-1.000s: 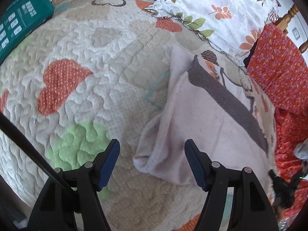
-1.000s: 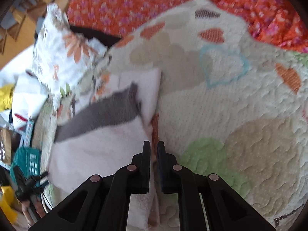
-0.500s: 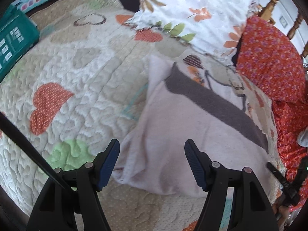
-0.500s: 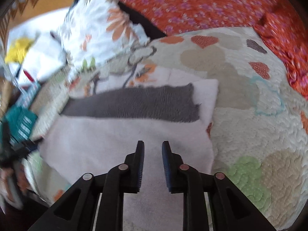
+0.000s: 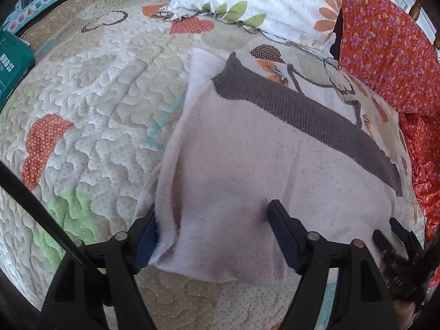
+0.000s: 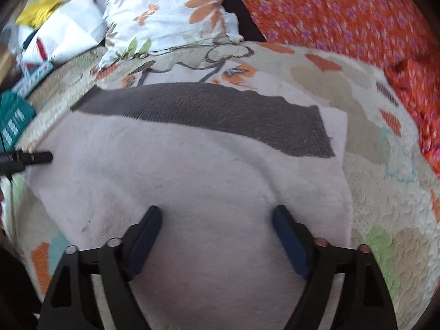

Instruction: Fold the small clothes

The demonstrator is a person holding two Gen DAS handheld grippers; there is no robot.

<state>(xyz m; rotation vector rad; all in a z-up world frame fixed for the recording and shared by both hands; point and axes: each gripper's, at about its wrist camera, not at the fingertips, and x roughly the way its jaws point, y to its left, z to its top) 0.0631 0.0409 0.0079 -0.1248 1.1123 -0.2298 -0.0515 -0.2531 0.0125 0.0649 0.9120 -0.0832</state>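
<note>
A small white garment [image 5: 247, 170] with a dark grey ribbed band [image 5: 308, 110] lies folded flat on a quilted bedspread [image 5: 90, 101]. My left gripper [image 5: 211, 220] is open over the garment's near left corner, its left finger at the folded edge. In the right wrist view the same garment [image 6: 192, 170] and its grey band [image 6: 220, 112] fill the middle. My right gripper [image 6: 217, 217] is open, both fingers over the white cloth, holding nothing. The tip of the other gripper [image 6: 33, 158] shows at the garment's left edge.
A white floral pillow [image 5: 261, 2] and an orange floral pillow [image 5: 385, 44] lie beyond the garment. A teal box [image 5: 11, 66] sits at the far left of the quilt. More orange fabric [image 6: 343, 13] lies at the back and right.
My right gripper has opened wide, letting go of the cloth, and now sits over the garment's middle. My left gripper has moved forward onto the garment's near left corner.
</note>
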